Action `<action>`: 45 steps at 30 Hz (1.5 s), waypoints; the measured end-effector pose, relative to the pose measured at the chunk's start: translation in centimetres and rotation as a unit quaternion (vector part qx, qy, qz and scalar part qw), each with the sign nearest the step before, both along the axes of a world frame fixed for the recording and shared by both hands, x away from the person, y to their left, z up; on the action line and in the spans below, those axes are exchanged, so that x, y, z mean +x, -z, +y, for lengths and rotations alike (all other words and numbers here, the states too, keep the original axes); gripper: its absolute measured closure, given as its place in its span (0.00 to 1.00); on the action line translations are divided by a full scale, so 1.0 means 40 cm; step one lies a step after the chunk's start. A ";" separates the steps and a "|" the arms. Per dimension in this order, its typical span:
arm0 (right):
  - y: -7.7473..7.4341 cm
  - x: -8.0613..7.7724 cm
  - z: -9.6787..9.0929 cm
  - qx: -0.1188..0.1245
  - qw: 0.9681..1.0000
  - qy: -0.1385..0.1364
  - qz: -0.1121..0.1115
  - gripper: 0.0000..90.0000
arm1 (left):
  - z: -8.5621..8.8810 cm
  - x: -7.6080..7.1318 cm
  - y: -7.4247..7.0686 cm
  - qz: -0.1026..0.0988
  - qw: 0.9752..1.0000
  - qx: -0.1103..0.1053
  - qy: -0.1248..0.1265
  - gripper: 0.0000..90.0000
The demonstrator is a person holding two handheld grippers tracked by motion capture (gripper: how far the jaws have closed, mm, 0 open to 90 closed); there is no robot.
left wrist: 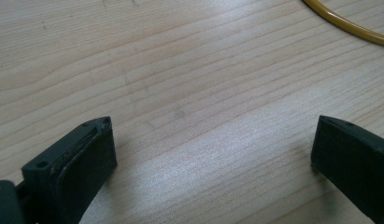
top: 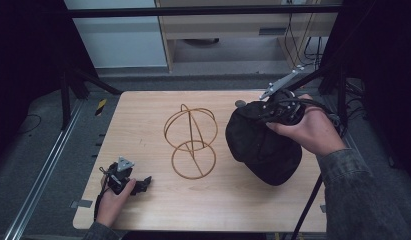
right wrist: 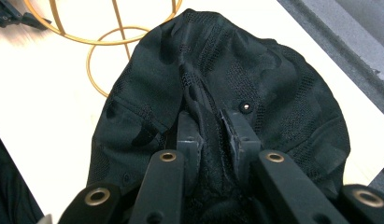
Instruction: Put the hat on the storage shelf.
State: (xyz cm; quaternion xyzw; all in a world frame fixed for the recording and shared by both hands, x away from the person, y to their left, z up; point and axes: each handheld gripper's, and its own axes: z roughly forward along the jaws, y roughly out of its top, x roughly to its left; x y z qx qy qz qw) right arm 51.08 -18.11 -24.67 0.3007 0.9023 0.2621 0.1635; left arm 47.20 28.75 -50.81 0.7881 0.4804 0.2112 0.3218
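R tool (right wrist: 212,128) tight on cap (right wrist: 273,84)

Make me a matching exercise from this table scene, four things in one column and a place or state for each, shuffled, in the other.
Things:
1. cap
2. wire stand
3. left tool
4. right tool

States:
A. open, low over bare wood
B. stands mid-table, gold
C. pinched by its black fabric
D. shut on cloth

Pairs: 1-C, 2-B, 3-A, 4-D
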 end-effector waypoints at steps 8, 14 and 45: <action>-0.015 -0.006 0.004 0.006 1.000 -0.004 -0.007 0.87 | 0.000 0.000 0.000 0.000 1.000 -0.001 0.000 0.00; -0.037 -0.017 0.016 0.017 1.000 -0.013 -0.021 0.87 | 0.000 0.000 -0.001 0.001 1.000 0.001 0.001 0.00; -0.162 -0.047 0.043 0.065 0.995 -0.025 -0.075 0.87 | -0.002 0.001 0.001 0.000 1.000 -0.003 0.000 0.00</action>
